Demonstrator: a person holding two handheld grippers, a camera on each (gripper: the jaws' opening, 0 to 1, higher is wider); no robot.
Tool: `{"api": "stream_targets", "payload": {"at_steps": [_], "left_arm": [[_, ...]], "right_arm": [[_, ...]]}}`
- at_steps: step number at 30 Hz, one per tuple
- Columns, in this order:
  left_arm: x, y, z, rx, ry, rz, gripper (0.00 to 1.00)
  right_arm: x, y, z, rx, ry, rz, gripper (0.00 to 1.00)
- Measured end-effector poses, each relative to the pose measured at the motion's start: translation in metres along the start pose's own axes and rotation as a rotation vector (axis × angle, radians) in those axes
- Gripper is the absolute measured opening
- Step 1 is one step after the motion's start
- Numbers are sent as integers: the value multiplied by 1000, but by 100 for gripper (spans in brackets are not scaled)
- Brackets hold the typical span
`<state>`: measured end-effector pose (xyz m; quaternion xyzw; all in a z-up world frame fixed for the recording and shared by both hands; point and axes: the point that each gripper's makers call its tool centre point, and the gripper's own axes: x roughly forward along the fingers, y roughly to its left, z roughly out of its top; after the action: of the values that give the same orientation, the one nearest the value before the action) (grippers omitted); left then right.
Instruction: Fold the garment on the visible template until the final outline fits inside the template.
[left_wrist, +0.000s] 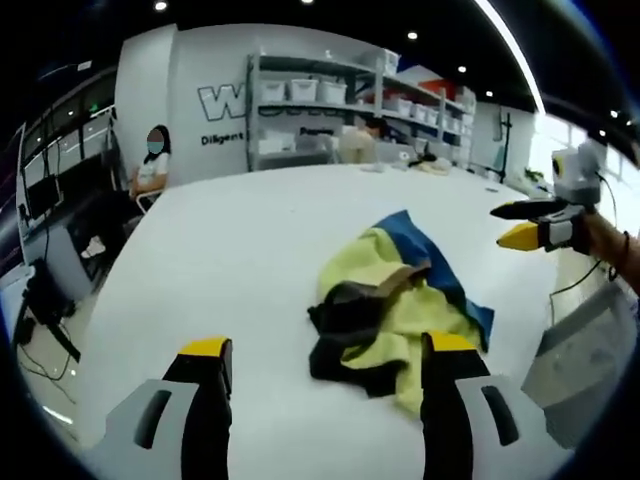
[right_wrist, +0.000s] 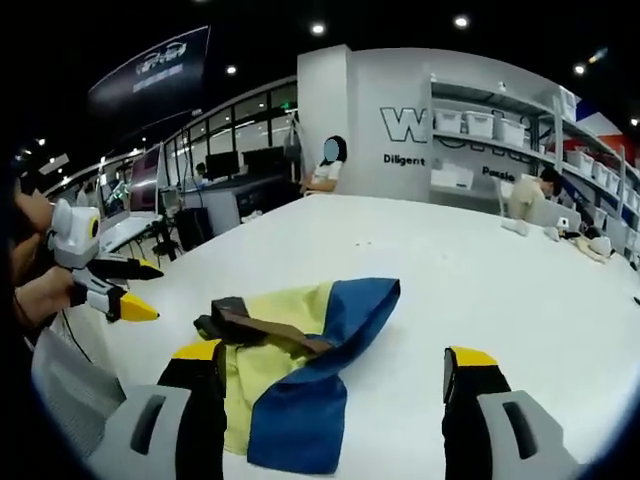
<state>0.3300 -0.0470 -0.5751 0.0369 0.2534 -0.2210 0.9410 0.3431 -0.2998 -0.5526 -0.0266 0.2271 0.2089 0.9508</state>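
Fingers of left gripper (left_wrist: 325, 385) and right gripper (right_wrist: 335, 385) apart, empty; crumpled soft yellow-blue garment (left_wrist: 400, 305) on wide smooth white table (left_wrist: 240, 250).

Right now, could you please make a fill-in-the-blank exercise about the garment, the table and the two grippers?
1. The garment lies crumpled on a ____ table.
2. Its colours are yellow, black and ____.
3. The jaws of the left gripper stand ____, holding nothing.
4. The right gripper holds ____.

Missing words: white; blue; open; nothing
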Motion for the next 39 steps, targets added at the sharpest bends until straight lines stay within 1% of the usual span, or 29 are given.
{"api": "stream_targets", "payload": {"at_steps": [4,5,7,11,15,16,18,21,22,23,24,26,28,30,32,33,37,39], "left_arm": [[9,3,-1,-21,16,-6,72],[12,-1,-1,-64,27,-32,72],[18,-1,1,-82,28,-48,71],[29,-2,-2,-65,53,-60,67],[39,-4,-6,-23,81,-78,64],[42,-6,-9,-2,90,-89,62],[46,-7,-12,12,100,-99,58],[55,-13,-20,43,125,-137,52],[57,-14,-21,47,129,-142,50],[59,-16,-24,56,138,-161,47],[60,-17,-25,56,141,-166,45],[63,-22,-29,62,156,-188,40],[66,-24,-34,84,170,-192,37],[68,-26,-37,102,182,-205,34],[70,-25,-39,114,195,-200,34],[71,-24,-40,121,199,-202,33],[72,-20,-40,134,204,-196,20],[73,-19,-40,129,207,-193,16]], "right_arm": [[14,-7,-5,11,27,-5,86],[16,-8,-6,11,30,-6,84],[23,-11,-8,9,38,-7,82],[37,-15,-14,5,61,5,78],[49,-17,-17,3,76,21,73],[51,-18,-18,5,77,24,73],[58,-20,-22,14,83,27,71],[66,-23,-28,17,100,24,66],[68,-24,-30,16,105,23,64],[70,-26,-34,20,121,15,64],[71,-27,-35,18,121,12,63],[74,-27,-39,14,135,15,58],[76,-28,-43,4,145,9,54],[78,-29,-48,10,159,11,52],[80,-28,-51,17,168,13,46],[81,-28,-53,18,172,11,43],[85,-31,-62,10,196,-4,25],[86,-32,-69,8,212,-13,19]]}}
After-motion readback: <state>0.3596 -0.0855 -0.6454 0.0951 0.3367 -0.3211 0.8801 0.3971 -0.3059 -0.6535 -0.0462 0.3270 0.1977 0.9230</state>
